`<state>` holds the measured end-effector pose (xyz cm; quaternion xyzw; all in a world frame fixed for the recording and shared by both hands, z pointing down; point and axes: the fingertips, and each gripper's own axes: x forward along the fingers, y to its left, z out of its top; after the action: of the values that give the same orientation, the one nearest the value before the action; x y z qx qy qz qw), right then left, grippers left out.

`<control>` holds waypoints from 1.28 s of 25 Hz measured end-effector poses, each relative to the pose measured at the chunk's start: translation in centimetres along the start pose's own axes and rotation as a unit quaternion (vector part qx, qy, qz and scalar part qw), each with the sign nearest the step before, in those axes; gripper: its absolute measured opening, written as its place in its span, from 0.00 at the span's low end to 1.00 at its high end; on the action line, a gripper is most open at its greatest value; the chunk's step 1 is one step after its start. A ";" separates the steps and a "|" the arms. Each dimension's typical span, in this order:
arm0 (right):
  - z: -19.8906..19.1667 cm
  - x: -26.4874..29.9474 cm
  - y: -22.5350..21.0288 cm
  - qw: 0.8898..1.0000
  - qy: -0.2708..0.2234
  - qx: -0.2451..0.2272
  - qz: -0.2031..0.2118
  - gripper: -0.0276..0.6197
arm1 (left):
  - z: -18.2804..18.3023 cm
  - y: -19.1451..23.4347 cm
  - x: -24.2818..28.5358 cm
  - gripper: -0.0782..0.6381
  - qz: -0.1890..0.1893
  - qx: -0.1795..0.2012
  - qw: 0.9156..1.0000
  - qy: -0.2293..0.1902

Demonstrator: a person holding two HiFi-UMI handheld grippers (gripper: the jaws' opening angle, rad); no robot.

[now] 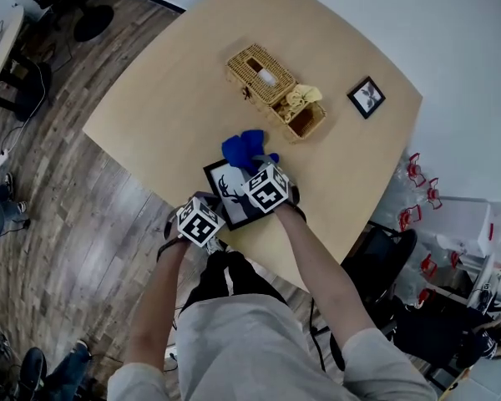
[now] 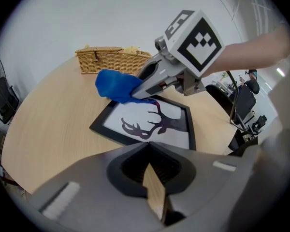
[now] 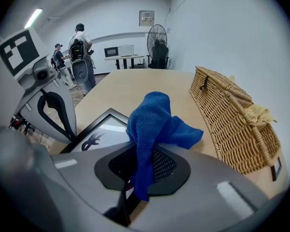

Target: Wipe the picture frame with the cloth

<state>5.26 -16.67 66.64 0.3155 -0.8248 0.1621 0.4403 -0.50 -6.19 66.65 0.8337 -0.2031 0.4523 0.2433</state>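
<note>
A black picture frame [image 1: 226, 194] [image 2: 150, 123] [image 3: 97, 135] with a deer silhouette lies flat near the table's front edge. My right gripper [image 1: 253, 167] [image 2: 138, 93] [image 3: 134, 190] is shut on a blue cloth [image 1: 245, 148] [image 2: 116, 85] [image 3: 152, 122], which bunches over the frame's far edge. My left gripper [image 1: 212, 213] [image 2: 154, 197] [image 3: 52, 117] is at the frame's near left corner with its jaws shut and nothing seen between them; the frame lies just ahead of it.
A wicker basket [image 1: 274, 90] [image 2: 111, 60] [image 3: 232, 124] with a yellow cloth [image 1: 303, 98] stands beyond the frame. A small black frame [image 1: 366, 97] lies at the right. A black chair [image 1: 386, 256] stands by the table's edge. People [image 3: 79, 45] stand far off.
</note>
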 end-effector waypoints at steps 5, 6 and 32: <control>-0.4 0.0 0.0 1.000 0.001 0.009 0.000 0.12 | 0.0 0.1 0.2 0.18 0.001 0.003 1.000 0.002; -0.5 0.0 0.1 1.000 0.000 0.011 -0.001 0.12 | 0.0 0.1 0.2 0.18 0.001 0.004 1.000 0.002; -3.4 -2.2 1.9 1.000 -0.004 0.021 -0.009 0.12 | -0.1 -0.1 0.1 0.18 -0.004 0.015 1.000 0.005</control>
<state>6.96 -12.57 66.75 0.3324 -0.8202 0.1739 0.4319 -0.45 -6.12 66.77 0.8357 -0.1924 0.4582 0.2337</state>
